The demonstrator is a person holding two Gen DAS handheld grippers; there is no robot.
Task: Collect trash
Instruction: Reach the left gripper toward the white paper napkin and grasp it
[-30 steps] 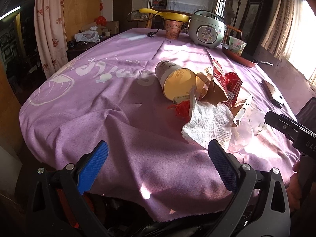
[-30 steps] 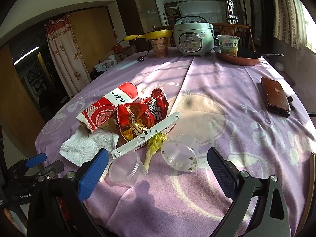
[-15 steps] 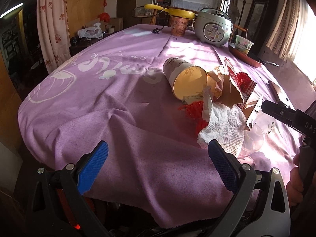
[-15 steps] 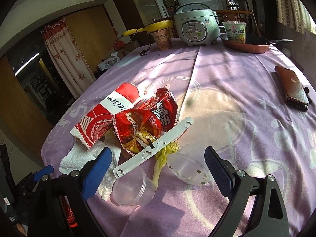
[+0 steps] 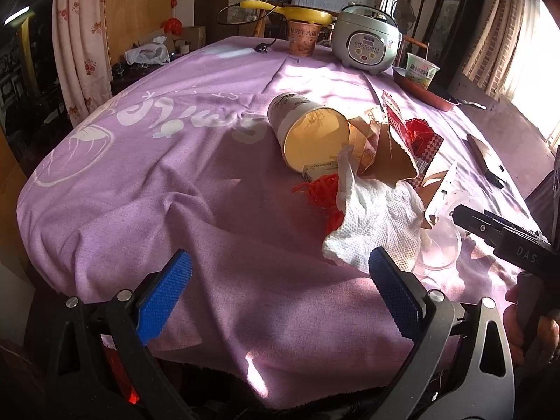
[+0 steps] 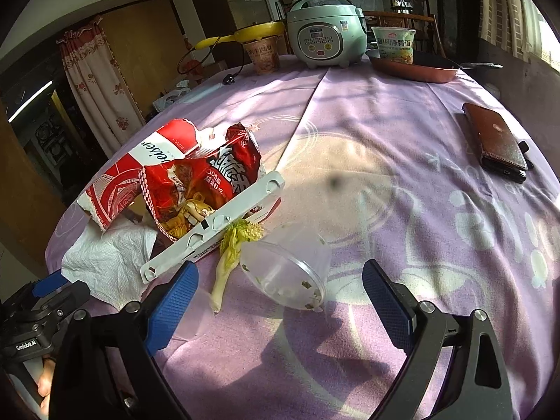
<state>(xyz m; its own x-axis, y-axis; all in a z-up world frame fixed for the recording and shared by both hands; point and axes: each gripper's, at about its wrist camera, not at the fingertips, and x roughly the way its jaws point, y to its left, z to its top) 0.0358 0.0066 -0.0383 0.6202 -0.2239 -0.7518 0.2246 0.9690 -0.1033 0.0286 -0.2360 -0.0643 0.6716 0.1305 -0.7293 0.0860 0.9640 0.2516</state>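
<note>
A heap of trash lies on the purple tablecloth (image 5: 175, 189). In the left wrist view I see a tipped paper cup (image 5: 308, 133), a white paper napkin (image 5: 378, 224), orange yarn (image 5: 323, 192) and brown torn cardboard (image 5: 388, 154). In the right wrist view I see a red carton (image 6: 140, 178), a red snack bag (image 6: 203, 189), a white plastic strip (image 6: 217, 220), a vegetable scrap (image 6: 231, 252) and a tipped clear plastic cup (image 6: 287, 273). My left gripper (image 5: 280, 294) is open, short of the napkin. My right gripper (image 6: 280, 297) is open, its jaws on either side of the clear cup.
At the far end stand a rice cooker (image 6: 325, 35), a noodle cup (image 6: 393, 43) in a red pan (image 6: 416, 68), and a brown cup (image 6: 262, 54) under a yellow lid. A phone in a brown case (image 6: 497, 143) lies at the right. The table edge is near both grippers.
My right gripper has moved forward and down, so the clear cup now sits between its open jaws. My left gripper has edged closer to the napkin.
</note>
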